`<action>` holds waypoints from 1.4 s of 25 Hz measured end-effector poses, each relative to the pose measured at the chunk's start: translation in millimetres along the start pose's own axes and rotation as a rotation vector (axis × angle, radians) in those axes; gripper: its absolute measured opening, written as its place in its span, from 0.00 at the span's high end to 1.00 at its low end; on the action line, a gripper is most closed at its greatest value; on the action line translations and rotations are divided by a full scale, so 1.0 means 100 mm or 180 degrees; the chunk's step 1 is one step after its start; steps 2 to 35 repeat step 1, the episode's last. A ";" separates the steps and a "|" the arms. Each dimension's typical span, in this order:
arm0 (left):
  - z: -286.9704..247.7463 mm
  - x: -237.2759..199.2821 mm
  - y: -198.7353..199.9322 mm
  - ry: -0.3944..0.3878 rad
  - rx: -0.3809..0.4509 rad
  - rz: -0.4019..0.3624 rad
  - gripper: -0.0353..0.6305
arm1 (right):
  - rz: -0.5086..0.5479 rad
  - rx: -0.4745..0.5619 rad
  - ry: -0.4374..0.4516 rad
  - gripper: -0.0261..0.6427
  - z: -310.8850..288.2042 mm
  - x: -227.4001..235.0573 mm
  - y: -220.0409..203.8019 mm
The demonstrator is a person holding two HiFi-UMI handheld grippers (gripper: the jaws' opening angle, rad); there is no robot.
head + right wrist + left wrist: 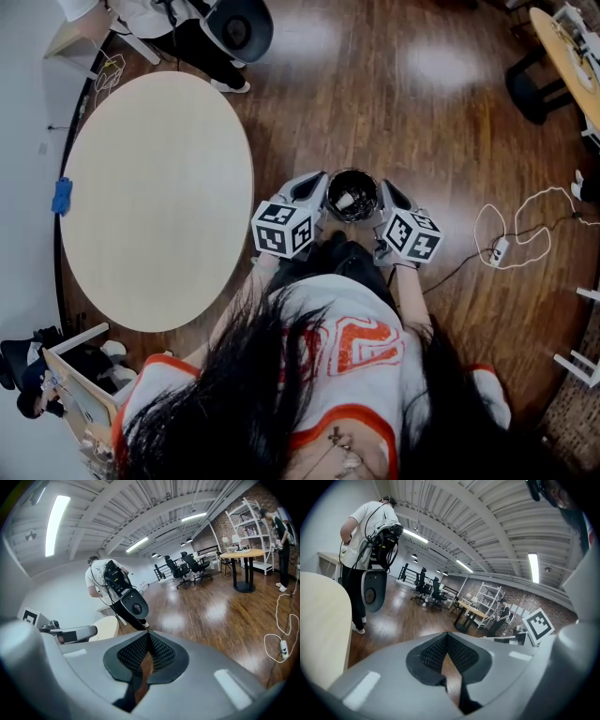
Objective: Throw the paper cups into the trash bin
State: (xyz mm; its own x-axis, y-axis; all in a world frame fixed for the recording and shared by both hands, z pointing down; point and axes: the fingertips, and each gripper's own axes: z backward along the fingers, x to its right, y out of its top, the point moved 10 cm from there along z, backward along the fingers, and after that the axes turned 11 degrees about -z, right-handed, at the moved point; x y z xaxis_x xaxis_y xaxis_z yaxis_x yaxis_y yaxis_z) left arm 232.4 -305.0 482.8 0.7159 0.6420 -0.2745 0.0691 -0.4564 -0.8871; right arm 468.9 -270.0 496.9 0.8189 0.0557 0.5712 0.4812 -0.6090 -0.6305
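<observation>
Black and round, the trash bin (353, 178) sits on the wood floor (422, 112), right between the two tongs. A white thing like a paper cup (345, 200) lies inside it. The left gripper (447, 637) is squeezed tight with nothing in it. The right gripper (147, 637) is squeezed tight too and holds nothing.

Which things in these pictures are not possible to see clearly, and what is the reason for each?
- Head view: the trash bin holds a white thing, too small to tell whether it is a paper cup.
- Head view: a blue thing at the round table's edge, too small to identify.
- Both gripper views: the trash bin lies outside the frame.
</observation>
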 end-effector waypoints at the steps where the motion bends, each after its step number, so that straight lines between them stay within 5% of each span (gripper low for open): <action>1: 0.00 0.00 -0.01 0.0002 -0.0005 0.0002 0.95 | 0.0007 -0.0007 0.0003 0.96 0.00 0.00 0.00; 35: 0.00 0.00 -0.01 0.0002 -0.0005 0.0002 0.95 | 0.0007 -0.0007 0.0003 0.96 0.00 0.00 0.00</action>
